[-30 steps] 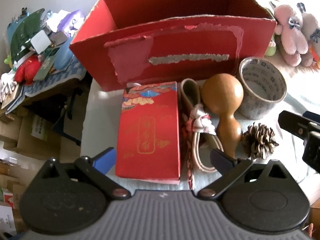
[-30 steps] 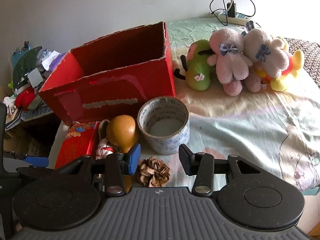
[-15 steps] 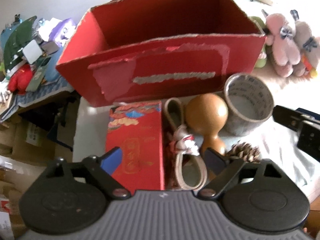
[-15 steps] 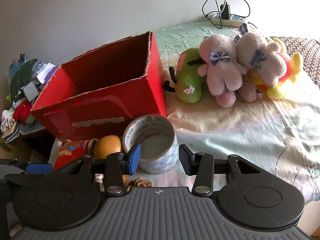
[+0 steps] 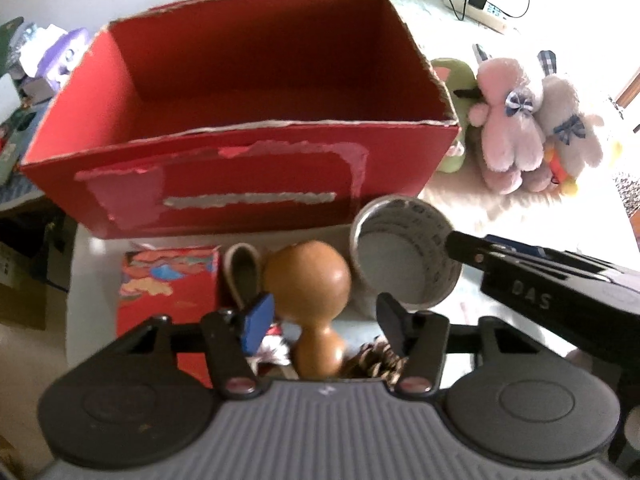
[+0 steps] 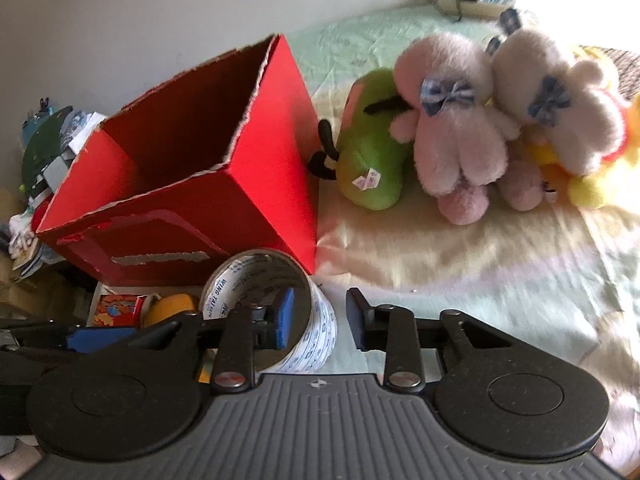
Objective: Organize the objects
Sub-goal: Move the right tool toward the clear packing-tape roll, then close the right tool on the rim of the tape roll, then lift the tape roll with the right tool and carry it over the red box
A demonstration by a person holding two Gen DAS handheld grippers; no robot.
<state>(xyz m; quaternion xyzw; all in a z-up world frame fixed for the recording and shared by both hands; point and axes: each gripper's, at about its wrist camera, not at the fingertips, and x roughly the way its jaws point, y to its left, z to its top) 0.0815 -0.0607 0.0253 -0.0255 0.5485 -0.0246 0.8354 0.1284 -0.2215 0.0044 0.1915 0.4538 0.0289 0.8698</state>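
Left gripper (image 5: 322,320): grey ribbed body at near edge; two black round housings, one each side; black linkage arms with silver-pink screws; one blue pad, one black. Right gripper (image 6: 320,316): same grey ribbed body, black discs, black arms, silver screws, blue and black pads; side lettering reads "DAS".

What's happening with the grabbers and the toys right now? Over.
Left hand-held gripper open, straddling the wooden gourd. Right hand-held gripper open, straddling the tape roll wall. Red box empty, nothing blocking.
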